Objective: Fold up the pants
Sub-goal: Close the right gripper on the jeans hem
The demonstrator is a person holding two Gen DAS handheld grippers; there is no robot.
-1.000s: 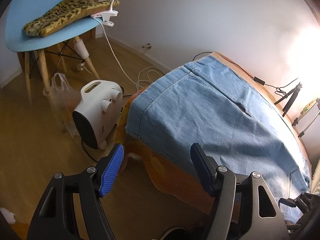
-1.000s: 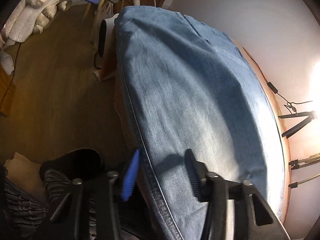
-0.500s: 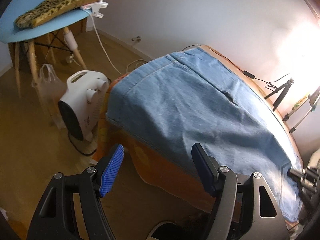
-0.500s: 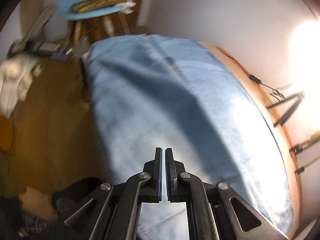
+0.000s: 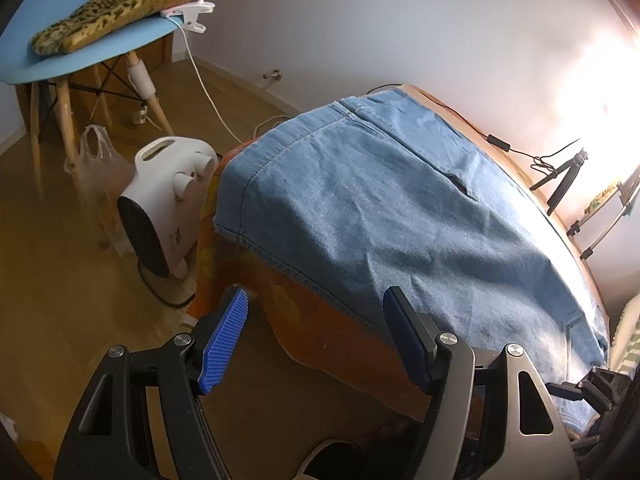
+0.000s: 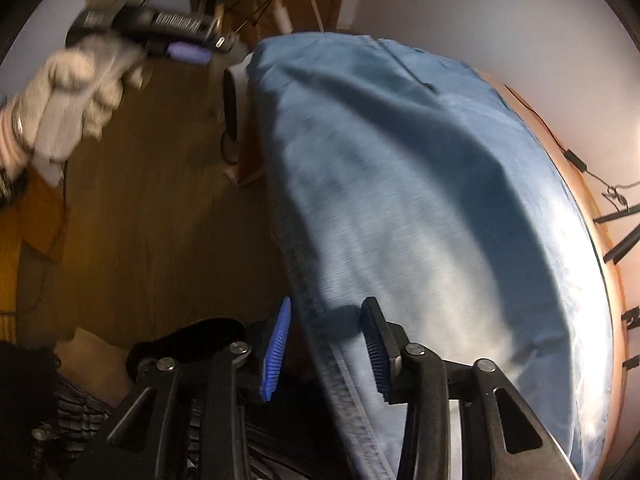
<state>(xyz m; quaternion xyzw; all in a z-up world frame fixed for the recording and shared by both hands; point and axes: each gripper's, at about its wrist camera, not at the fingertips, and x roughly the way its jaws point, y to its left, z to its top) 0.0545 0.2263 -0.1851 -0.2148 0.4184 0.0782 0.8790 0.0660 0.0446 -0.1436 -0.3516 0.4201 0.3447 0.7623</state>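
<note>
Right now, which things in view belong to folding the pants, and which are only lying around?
For the job:
- jeans
- table under them
- left gripper, open
- right gripper, just reopened, straddling the jeans' near edge

Lying about:
- fan heater
- blue chair
- leopard cushion
- plastic bag

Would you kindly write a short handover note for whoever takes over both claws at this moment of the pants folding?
Left claw: open, holding nothing, hovering off the table's near edge by the hem of the pants.
Right claw: jaws have just been opening; they straddle the near seam edge of the pants without pressing it, so no grip yet.
Pants: spread flat along the orange table, one end draping over the far end near the white heater.
Done: pants laid out.
Left: grip the edge and make every fold.
</note>
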